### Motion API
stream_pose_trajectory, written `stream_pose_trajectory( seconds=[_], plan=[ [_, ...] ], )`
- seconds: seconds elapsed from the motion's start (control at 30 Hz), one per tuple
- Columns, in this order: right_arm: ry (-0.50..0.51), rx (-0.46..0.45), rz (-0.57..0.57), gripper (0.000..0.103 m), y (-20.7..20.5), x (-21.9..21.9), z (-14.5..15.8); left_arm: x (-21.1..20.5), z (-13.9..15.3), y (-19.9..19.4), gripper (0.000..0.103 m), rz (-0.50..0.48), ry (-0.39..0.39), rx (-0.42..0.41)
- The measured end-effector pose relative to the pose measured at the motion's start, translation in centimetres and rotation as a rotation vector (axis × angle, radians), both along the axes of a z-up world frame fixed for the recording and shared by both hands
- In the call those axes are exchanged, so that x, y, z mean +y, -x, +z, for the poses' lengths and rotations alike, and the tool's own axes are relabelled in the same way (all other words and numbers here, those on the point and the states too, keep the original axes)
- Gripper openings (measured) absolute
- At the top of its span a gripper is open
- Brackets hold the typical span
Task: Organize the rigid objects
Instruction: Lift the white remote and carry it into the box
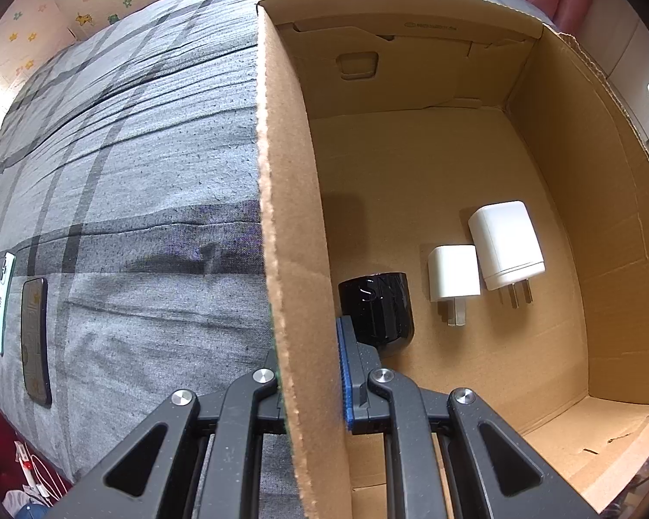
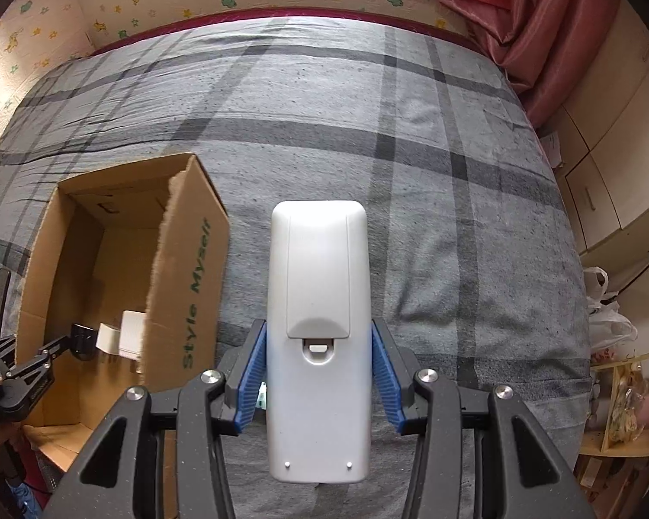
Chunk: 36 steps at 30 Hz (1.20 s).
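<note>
My left gripper is shut on the left wall of the open cardboard box, one finger outside and one inside. On the box floor lie a black glossy adapter, a small white plug charger and a larger white plug charger. My right gripper is shut on a white remote control, back side up, held above the grey checked bed. The box stands to the remote's left, and the left gripper shows at its near wall.
Two phones lie on the bedspread far left of the box. A pink curtain and cream cupboards stand right of the bed. A wooden shelf and plastic bags sit low right. Cables lie on the floor.
</note>
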State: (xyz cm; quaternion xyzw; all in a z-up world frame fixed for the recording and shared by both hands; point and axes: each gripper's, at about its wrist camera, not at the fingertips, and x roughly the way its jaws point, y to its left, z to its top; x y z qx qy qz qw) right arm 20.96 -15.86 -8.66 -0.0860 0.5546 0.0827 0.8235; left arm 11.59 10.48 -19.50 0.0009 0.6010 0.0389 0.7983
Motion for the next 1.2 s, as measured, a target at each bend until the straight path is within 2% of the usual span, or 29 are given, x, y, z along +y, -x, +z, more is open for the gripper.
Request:
stream_pose_trajectory(
  seconds=[0.6, 0.97, 1.2],
  plan=[
    [-0.033, -0.005, 0.164, 0.049, 2.4, 9.0, 1.4, 0.3, -0.1, 0.1, 0.014, 0.003, 0.009, -0.003],
    [-0.056, 0.035, 0.235, 0.049, 3.9, 13.5, -0.3, 0.4, -0.1, 0.1, 0.014, 0.002, 0.011, -0.003],
    [-0.057, 0.078, 0.254, 0.049, 4.5, 15.6, -2.6, 0.4, -0.1, 0.1, 0.014, 0.003, 0.013, -0.006]
  ],
)
